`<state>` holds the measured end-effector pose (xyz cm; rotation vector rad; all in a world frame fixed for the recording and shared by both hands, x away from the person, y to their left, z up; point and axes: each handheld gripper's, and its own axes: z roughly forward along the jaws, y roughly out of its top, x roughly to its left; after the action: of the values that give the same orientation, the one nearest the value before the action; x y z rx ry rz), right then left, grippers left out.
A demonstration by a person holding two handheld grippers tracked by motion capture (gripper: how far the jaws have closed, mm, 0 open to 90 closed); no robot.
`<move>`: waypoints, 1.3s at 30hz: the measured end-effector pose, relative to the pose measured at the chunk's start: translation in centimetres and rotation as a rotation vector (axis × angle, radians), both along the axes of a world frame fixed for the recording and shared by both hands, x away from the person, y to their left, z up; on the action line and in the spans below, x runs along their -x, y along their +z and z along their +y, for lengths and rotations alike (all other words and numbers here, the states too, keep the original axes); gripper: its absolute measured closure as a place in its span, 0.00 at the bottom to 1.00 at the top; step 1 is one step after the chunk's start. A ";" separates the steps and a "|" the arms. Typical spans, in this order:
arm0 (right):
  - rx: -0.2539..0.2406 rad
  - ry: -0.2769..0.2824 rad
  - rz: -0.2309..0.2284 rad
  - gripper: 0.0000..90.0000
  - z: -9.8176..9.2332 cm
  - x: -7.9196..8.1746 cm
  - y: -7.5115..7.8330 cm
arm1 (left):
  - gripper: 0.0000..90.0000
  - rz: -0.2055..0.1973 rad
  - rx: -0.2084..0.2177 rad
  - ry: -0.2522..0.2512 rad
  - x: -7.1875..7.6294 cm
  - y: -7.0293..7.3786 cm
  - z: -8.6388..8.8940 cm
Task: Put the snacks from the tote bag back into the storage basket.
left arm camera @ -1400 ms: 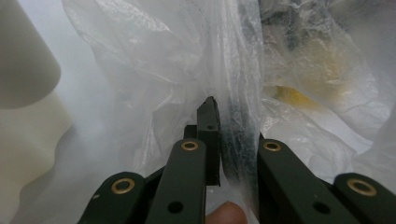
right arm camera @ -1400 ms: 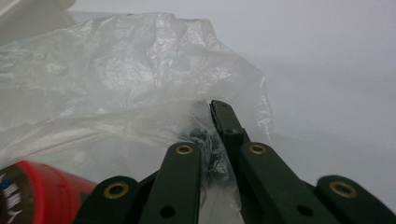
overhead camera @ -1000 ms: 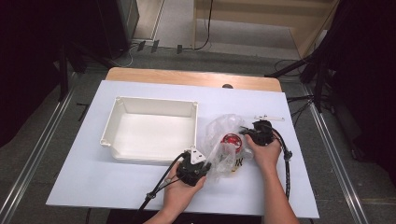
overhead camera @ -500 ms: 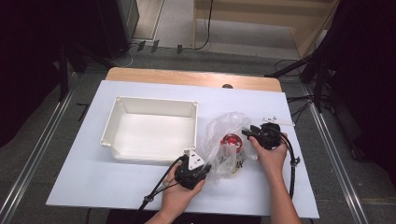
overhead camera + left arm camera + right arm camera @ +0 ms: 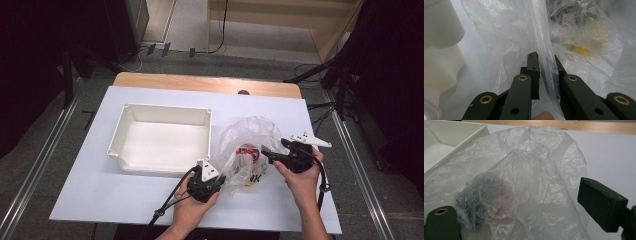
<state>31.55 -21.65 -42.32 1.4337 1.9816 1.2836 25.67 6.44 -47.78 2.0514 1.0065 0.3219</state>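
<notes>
Since a second ago my right gripper (image 5: 268, 153) has let go of the clear plastic bag (image 5: 250, 145) and drawn back from it; its jaws have just been opening and now stand spread, with the bag's crumpled film bulging in front of them but not pressed by either pad.

Taking the white table board (image 5: 150, 200) as my landmark, the white tray (image 5: 160, 139) sits on its left-centre part, empty, and the bag lies just right of the tray, near the board's middle. Inside the bag I make out something red and something yellow, too veiled to name. My left gripper (image 5: 544, 72) is at the bag's near edge, jaws pressed together and pinching a fold of film.

I judge the step in hand to be opening the bag: one side is anchored and the other needs a fresh grip. My next move calls for closing the right jaws on a loose fold opposite the left pinch, then pulling apart gently.

Bare board right of the bag gives pulling room; the tray's wall stands close on the left.
</notes>
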 end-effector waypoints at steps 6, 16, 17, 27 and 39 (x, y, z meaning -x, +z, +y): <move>-0.053 -0.053 -0.104 0.10 0.2 1.9 1.3 | 0.93 -0.003 -0.005 -0.002 0.1 0.0 0.0; -0.137 -0.014 -0.137 0.28 -2.2 3.2 2.0 | 0.94 -0.003 0.003 0.006 0.1 0.0 0.0; -0.127 -0.008 -0.156 0.38 -2.3 3.3 1.9 | 0.94 -0.004 0.002 0.006 0.1 0.0 0.0; -0.127 -0.043 -0.158 0.90 -0.7 1.0 1.5 | 0.94 -0.057 0.000 0.015 0.6 0.2 0.0; 0.030 -0.087 0.090 0.99 2.0 -5.7 -3.9 | 0.95 -0.053 0.003 0.026 0.5 0.1 0.2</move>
<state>37.21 -19.69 -46.19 1.5706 1.9631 1.1672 25.15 6.64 -47.64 2.0186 1.0010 0.3864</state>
